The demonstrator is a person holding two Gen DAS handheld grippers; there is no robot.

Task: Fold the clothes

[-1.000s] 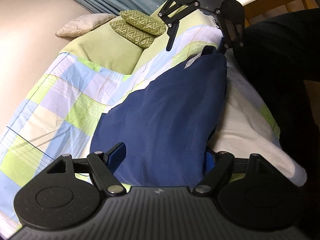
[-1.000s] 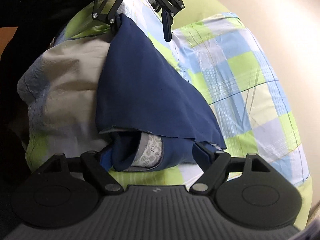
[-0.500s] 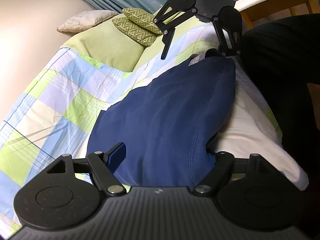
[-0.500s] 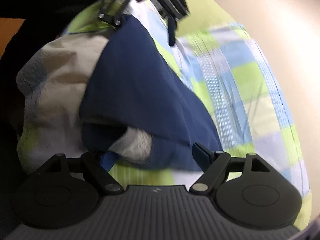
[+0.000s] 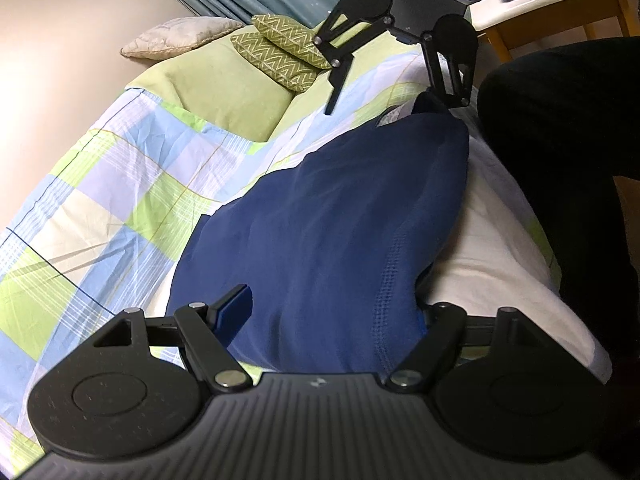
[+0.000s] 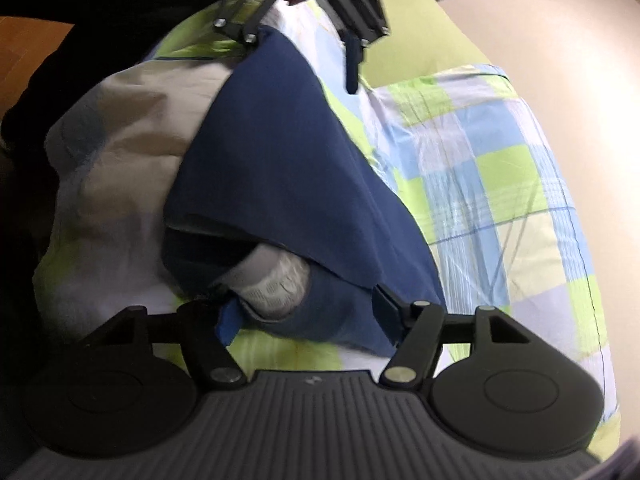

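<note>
grippers wide around navy garment

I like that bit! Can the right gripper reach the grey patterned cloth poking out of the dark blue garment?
Probably yes: the grey patterned cloth lies uncovered between the open fingers of the right gripper.

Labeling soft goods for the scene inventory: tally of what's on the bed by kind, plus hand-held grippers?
Navy garment: 1
Checked quilt: 1
Green zigzag cushions: 2
Beige cushion: 1
Hand-held grippers, left hand-held gripper and right hand-held gripper: 2
Total: 7
</note>
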